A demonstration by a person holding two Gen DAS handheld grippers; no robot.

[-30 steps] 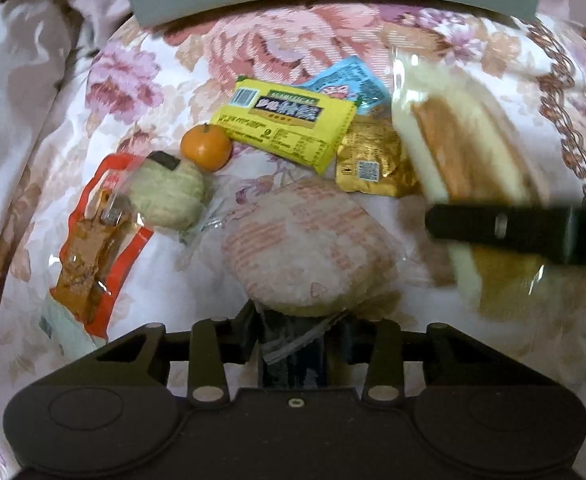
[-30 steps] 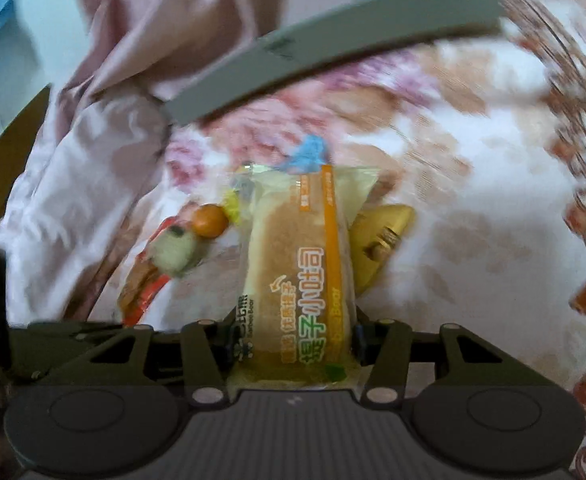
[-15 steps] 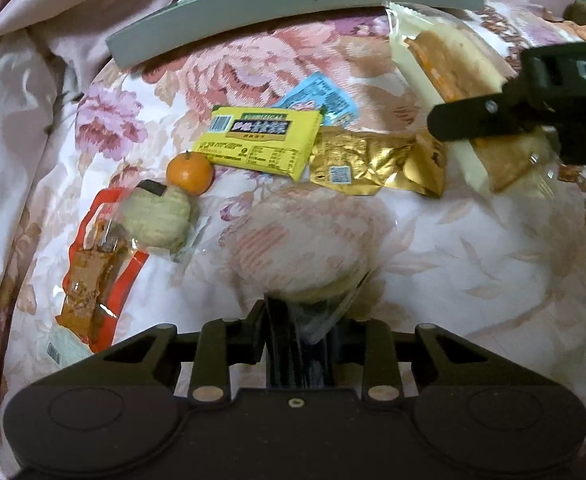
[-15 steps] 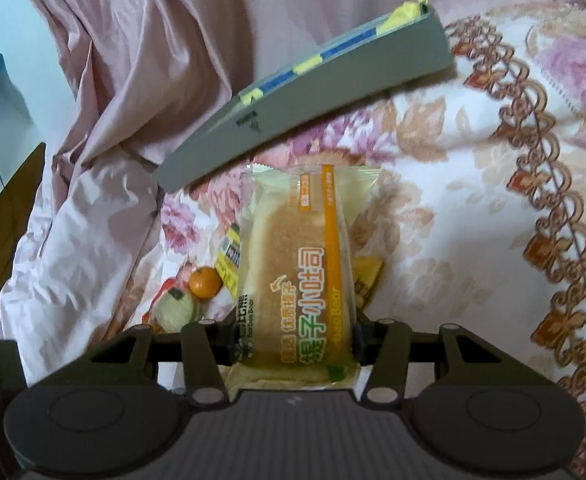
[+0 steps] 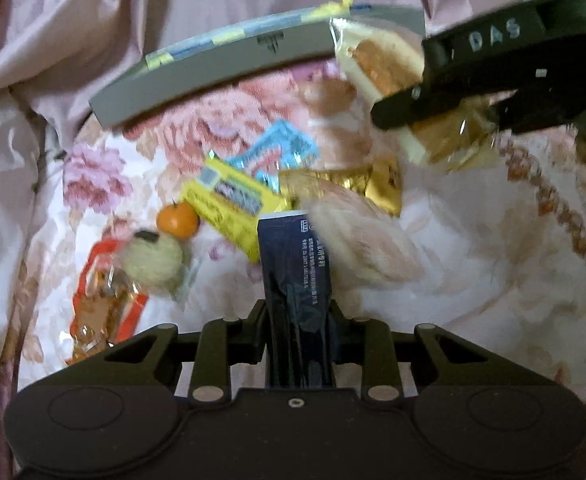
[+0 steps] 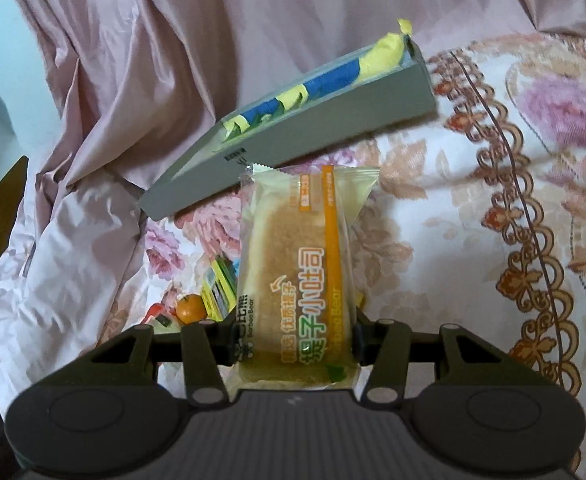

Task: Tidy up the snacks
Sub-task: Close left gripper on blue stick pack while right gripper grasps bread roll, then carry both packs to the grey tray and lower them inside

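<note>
- the left gripper (image 5: 299, 312) has its fingers drawn close together, pinching the lower end of a dark navy packet (image 5: 293, 264), a glossy, creased film wrapper with small white print that stands up between the fingers.
- just beyond and right of that packet's top lies a round pale pastry (image 5: 367, 240) in clear crinkled plastic, blurred.
- ahead and left of the left fingers lie a flat yellow packet (image 5: 233, 204), a light-blue sachet (image 5: 283, 152) past it, and a shiny gold foil packet (image 5: 357, 184) to their right.
- further left sit a small round orange (image 5: 177, 220), smooth-skinned, a pale green ball-shaped cake (image 5: 155, 262) in clear wrap touching or nearly touching it, and a red-edged clear pouch (image 5: 101, 312) of brown snack nearest the camera.
- the right gripper (image 6: 295, 340) is clamped on a bread packet (image 6: 297, 276), its fingers pressed to both long sides near the lower end; the packet is translucent yellowish film with an orange stripe and a zigzag-cut top edge, with a golden, grainy loaf inside, and it points straight ahead from the fingers.
- in the left view this packet hangs in the air, far ahead and right of the left fingers.
- beyond the bread's tip stands a long grey box (image 6: 313, 120), matte card, with blue and yellow items inside.
- everything lies on a floral quilt (image 6: 473, 240), satiny, with a pink crumpled sheet (image 6: 133, 60) behind.
</note>
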